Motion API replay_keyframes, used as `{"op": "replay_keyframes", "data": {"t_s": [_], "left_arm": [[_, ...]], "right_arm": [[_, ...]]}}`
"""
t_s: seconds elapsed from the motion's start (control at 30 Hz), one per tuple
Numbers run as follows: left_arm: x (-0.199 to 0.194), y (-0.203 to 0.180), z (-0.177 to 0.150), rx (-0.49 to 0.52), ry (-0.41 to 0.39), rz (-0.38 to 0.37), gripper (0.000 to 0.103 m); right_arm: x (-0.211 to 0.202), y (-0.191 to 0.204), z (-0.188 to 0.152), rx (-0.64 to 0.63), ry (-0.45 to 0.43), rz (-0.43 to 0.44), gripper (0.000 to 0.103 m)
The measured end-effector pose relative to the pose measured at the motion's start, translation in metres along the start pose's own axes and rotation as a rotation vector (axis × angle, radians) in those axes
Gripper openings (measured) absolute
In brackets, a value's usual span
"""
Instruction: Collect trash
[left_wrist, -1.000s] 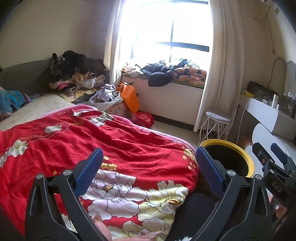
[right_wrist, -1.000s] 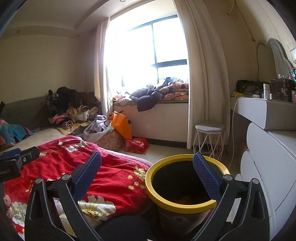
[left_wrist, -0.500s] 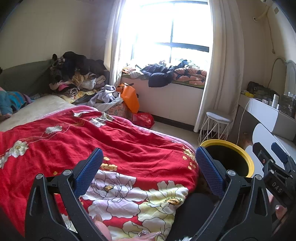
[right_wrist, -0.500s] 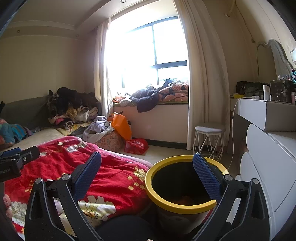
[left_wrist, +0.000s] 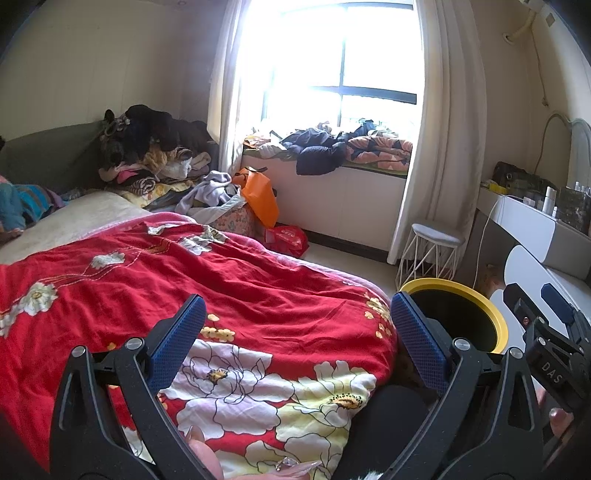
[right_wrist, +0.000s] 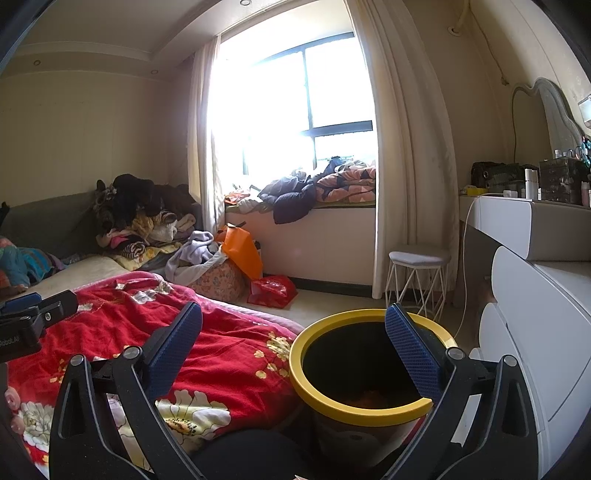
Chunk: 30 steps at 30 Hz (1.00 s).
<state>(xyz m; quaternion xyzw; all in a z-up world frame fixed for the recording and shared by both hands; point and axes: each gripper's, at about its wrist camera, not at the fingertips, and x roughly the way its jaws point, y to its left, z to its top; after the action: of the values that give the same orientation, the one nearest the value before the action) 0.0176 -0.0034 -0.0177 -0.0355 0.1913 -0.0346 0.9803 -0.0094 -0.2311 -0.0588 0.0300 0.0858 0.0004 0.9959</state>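
The left gripper (left_wrist: 295, 336) hangs over the red quilt (left_wrist: 229, 295) on the bed, jaws apart and empty. The right gripper (right_wrist: 293, 341), jaws likewise apart, is over the yellow-rimmed bin (right_wrist: 332, 406) just right of the bed.

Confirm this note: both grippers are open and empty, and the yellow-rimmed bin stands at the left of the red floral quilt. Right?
Not quite. The yellow-rimmed bin stands at the right of the red floral quilt, as the right wrist view shows. The left gripper and right gripper are indeed open and empty.
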Motion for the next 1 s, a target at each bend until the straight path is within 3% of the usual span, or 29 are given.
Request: {"op": "replay_keyframes", "data": {"t_s": [1.0], "left_arm": [[-0.0001,0.0009,0.0003,0.002,0.007,0.002,0.092]], "right_arm": [[0.0005,-0.0023,-0.0009,0.005,-0.002,-0.003,0.097]]}}
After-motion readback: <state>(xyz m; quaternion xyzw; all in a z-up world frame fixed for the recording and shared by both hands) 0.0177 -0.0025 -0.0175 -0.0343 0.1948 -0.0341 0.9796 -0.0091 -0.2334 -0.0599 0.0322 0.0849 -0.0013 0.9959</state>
